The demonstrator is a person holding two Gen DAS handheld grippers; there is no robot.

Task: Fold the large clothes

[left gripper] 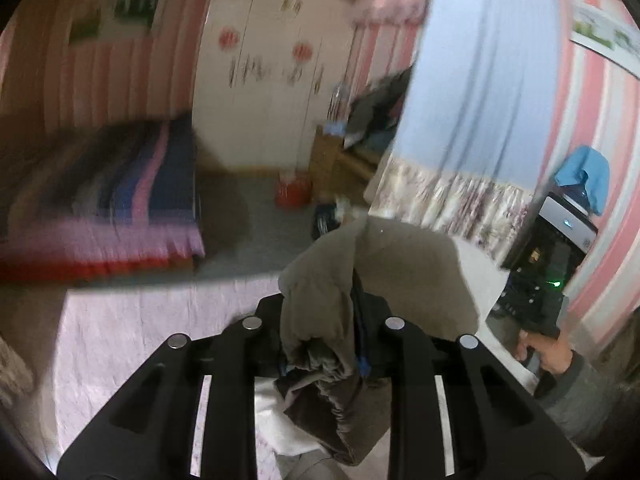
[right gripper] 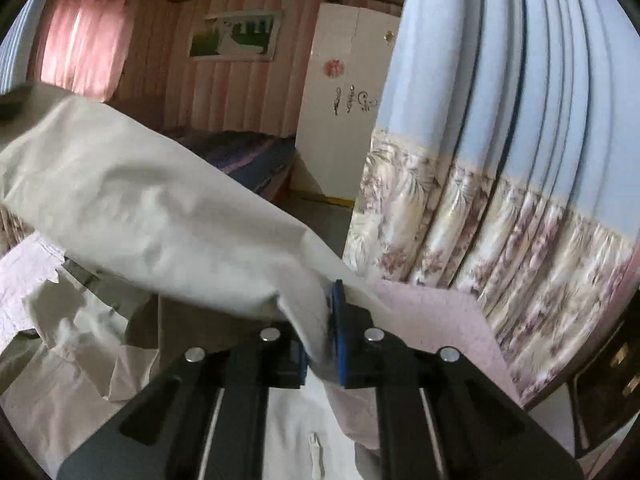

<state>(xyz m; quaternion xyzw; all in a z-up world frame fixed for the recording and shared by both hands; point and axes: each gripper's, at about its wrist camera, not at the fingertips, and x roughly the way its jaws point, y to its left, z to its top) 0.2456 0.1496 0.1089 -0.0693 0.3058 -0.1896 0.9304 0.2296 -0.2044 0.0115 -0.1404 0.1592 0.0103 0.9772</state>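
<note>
A large beige jacket (right gripper: 160, 208) with a darker grey-brown lining (left gripper: 320, 280) is lifted above a bed with a pale pink cover (left gripper: 140, 340). My left gripper (left gripper: 324, 356) is shut on a bunched edge of the jacket, which drapes over its jaws. My right gripper (right gripper: 324, 344) is shut on another edge of the jacket, and the cloth stretches up and left from it. More of the jacket, with a zip (right gripper: 316, 452), lies on the bed below the right gripper. The left wrist view is blurred.
A blue curtain with a floral hem (right gripper: 500, 160) hangs close on the right. A white wardrobe (left gripper: 264, 80) and a second bed with a striped blanket (left gripper: 112, 192) stand across the room. A dark appliance (left gripper: 548, 260) and the person's hand (left gripper: 544, 352) are at the right.
</note>
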